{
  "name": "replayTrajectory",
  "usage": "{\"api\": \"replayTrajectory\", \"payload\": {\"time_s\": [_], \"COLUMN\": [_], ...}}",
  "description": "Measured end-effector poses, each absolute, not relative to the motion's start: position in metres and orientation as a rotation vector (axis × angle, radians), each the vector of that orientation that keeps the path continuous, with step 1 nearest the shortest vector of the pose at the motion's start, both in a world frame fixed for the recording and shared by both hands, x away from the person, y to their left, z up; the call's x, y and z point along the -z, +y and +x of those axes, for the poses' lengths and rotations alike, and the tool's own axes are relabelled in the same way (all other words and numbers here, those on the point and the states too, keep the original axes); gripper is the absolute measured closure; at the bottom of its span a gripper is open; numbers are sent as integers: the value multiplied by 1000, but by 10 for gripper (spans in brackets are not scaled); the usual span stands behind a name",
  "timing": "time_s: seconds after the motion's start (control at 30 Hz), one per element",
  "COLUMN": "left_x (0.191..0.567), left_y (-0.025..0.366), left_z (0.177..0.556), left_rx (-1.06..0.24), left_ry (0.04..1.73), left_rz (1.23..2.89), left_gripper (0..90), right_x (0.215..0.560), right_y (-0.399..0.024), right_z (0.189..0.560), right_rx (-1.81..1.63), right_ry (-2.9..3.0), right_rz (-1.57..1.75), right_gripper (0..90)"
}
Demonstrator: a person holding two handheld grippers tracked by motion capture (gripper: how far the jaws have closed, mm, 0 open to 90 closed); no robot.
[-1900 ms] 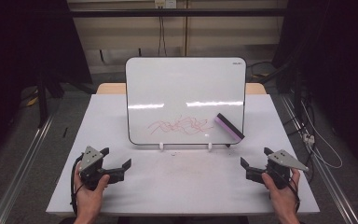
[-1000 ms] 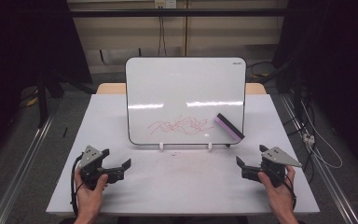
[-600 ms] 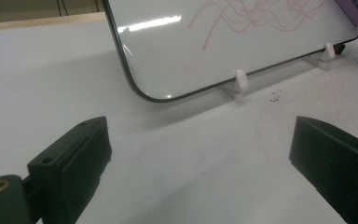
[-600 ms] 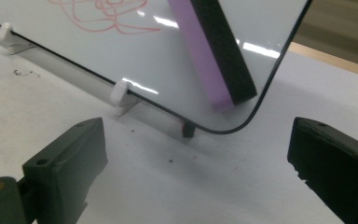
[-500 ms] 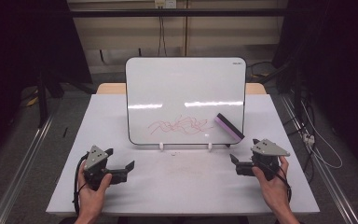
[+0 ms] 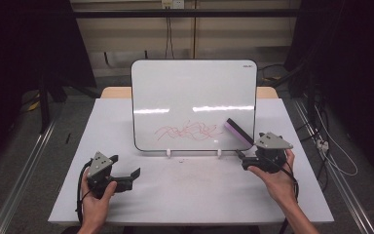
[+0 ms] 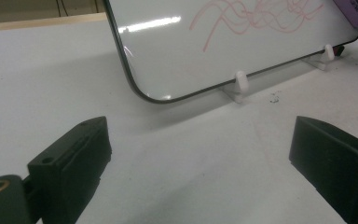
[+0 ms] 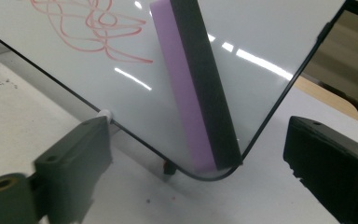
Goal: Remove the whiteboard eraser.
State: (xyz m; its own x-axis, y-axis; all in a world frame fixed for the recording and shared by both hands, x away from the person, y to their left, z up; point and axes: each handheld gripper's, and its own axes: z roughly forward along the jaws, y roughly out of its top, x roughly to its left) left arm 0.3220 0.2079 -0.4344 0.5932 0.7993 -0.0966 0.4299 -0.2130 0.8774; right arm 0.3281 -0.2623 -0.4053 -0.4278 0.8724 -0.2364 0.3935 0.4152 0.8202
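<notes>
1. Black jaws of the right gripper (image 6: 241,161) gape empty, having just narrowed slightly; the left gripper (image 6: 135,174) idles open.
2. Beyond, the eraser (image 8: 193,88) clings low on the whiteboard (image 6: 193,92) beside red scribbles (image 6: 189,130).
3. Probably light, spongy: pinch its long sides.

Right gripper (image 8: 193,163) jaws stood wide apart, just closing slightly, nothing between them. Ahead, purple-and-black eraser (image 8: 193,88) lay tilted against whiteboard (image 8: 270,37), lower end at board's rounded bottom corner. Red scribble (image 8: 88,28) on board beside eraser. White clip (image 8: 105,113) held board's bottom edge on white table (image 8: 23,112). Few dark specks on table.
</notes>
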Motion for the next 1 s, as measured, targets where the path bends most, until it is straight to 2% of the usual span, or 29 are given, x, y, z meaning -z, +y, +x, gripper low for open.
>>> {"api": "replayTrajectory", "payload": {"time_s": [0.23,0.87,1.0], "left_x": [434,435,435], "left_y": [208,207,207], "left_z": [322,322,322], "left_rx": [-472,-462,-459], "left_ry": [993,997,994], "left_rz": [1846,1846,1844], "left_gripper": [50,50,51], "right_x": [402,414,409], "right_y": [-258,-254,-252], "right_z": [340,349,352], "right_rx": [-810,-722,-689], "right_ry": [2017,2078,2100], "right_rz": [998,943,933], "right_gripper": [256,503,607]}}
